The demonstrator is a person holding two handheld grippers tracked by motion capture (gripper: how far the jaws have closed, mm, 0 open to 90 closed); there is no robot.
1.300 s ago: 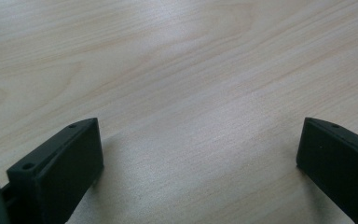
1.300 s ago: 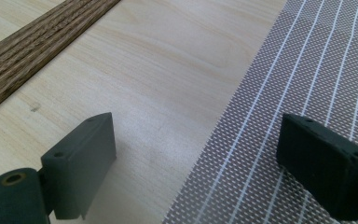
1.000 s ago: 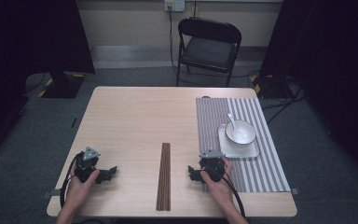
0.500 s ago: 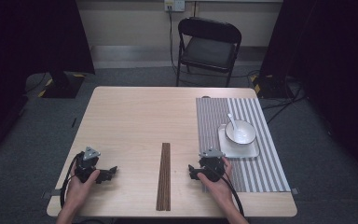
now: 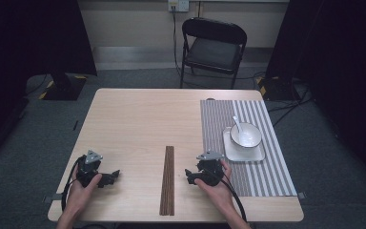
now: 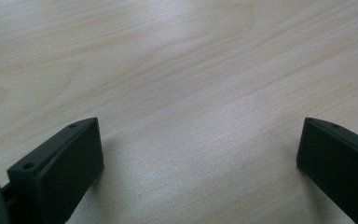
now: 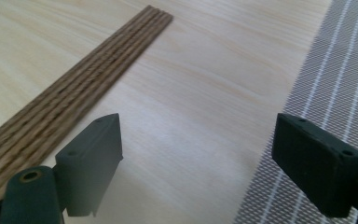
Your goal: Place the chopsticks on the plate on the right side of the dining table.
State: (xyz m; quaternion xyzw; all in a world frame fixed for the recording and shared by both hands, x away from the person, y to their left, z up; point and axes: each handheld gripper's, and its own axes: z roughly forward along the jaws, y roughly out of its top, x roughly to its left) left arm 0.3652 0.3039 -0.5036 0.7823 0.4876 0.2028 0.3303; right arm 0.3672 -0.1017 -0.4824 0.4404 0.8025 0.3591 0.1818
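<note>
The chopsticks (image 5: 169,180) are laid on the counter (image 5: 138,124) between both tongs, long axis running away from the person. The right tongs (image 5: 188,174), spread wide and empty, are nearer; the left tongs (image 5: 116,174) are likewise spread and empty.

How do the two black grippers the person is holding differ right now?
The left gripper rests over bare wood, well apart from the chopsticks; the right gripper sits closer to them, between them and the striped placemat. The left gripper view looks out on plain table; the right gripper view takes in chopsticks and placemat. Both point toward the chopsticks, with jaws open and holding nothing.
</note>
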